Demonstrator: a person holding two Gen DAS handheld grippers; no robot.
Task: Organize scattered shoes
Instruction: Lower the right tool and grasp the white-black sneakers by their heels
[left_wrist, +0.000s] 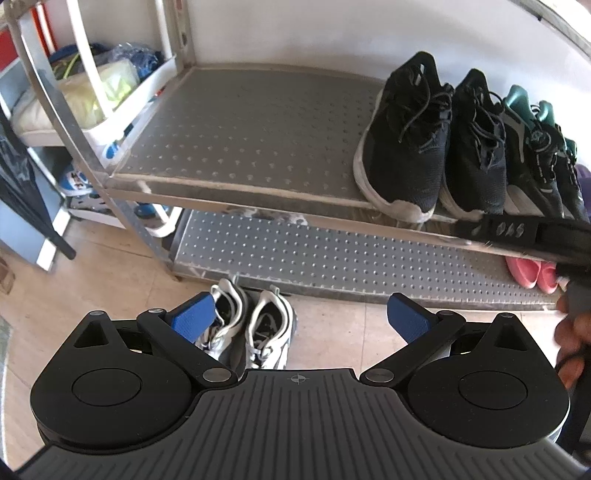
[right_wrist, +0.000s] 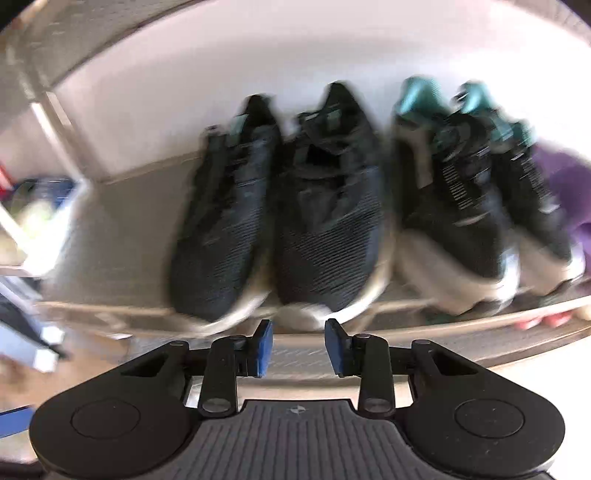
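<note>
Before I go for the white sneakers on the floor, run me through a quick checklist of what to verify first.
1. Left tongs open wide enough for a shoe: ok.
2. Left tongs empty: ok.
3. White sneakers in view, side by side on the floor in front of the rack: ok.
4. Free space on the upper shelf, left of the black sneakers: ok.
5. Right tongs empty, with a gap between the pads: ok, though that view is blurred.
6. Right tongs clear of the left tongs' path down to the floor: cannot tell.
</note>
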